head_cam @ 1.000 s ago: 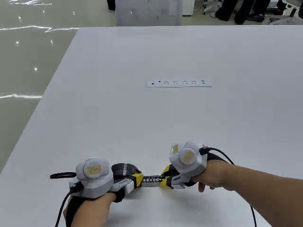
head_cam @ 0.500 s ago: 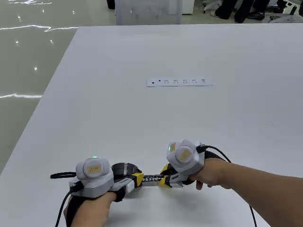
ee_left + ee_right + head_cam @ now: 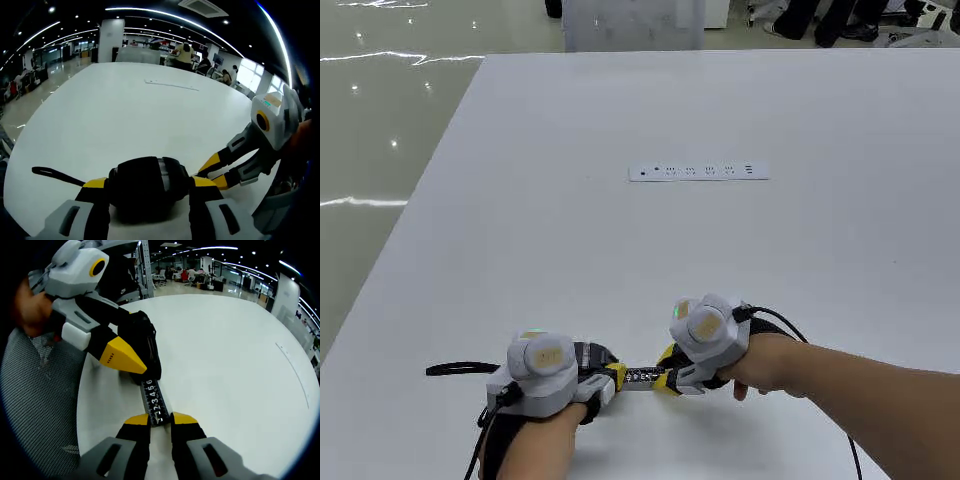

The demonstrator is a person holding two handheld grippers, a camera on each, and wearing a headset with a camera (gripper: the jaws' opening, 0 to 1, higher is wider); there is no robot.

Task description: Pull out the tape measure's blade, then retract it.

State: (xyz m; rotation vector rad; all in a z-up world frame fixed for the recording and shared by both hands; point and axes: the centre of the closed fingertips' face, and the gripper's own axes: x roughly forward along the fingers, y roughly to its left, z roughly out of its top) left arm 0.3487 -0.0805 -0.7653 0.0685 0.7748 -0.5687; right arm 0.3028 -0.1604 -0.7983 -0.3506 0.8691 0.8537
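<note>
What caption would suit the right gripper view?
Right gripper pinches the blade tip while left gripper clamps the tape measure.

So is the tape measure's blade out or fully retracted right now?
Out, partly: a short numbered stretch of blade runs from the black case to the right tool, shut on its end.

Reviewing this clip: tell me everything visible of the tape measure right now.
The tape measure has a rounded black, plastic-looking case resting on the white table, clamped by the left gripper between its yellow-tipped jaws. A short stretch of dark blade with pale numerals, 2 to 6 readable, runs flat to the right gripper, whose jaws pinch its end. A thin black strap trails from the case across the table.
</note>
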